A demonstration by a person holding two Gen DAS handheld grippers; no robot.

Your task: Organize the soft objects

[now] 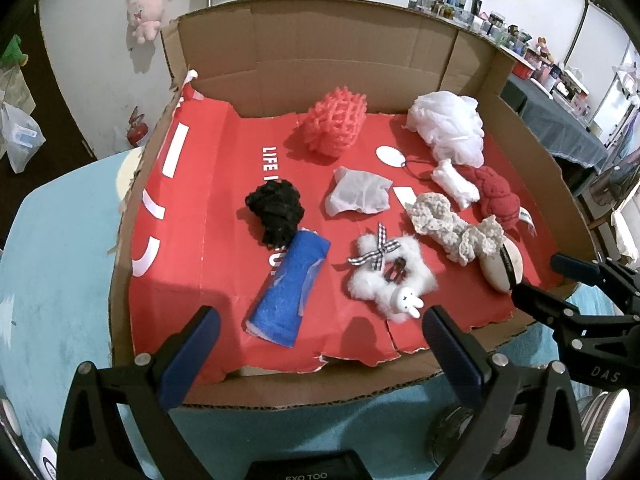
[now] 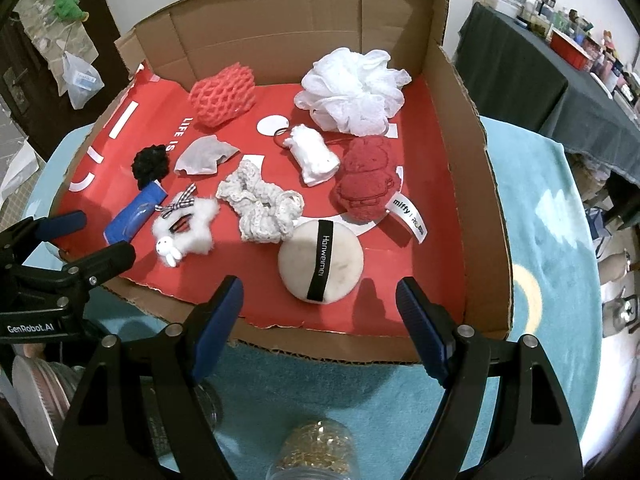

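We hold both tongs, left (image 1: 320, 332) and right (image 2: 320, 300), spread and empty at six o'clock of the cardboard tray (image 2: 460, 208); its soft objects (powder puff (image 2: 320, 258) nearest) lie scattered, seemingly all unsorted.

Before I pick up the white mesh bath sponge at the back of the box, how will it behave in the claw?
The white bath sponge is puffy gathered netting, so it probably squashes easily and weighs little. Its loose ruffles may snag or stretch instead of lifting cleanly. It looks too soft to roll far.
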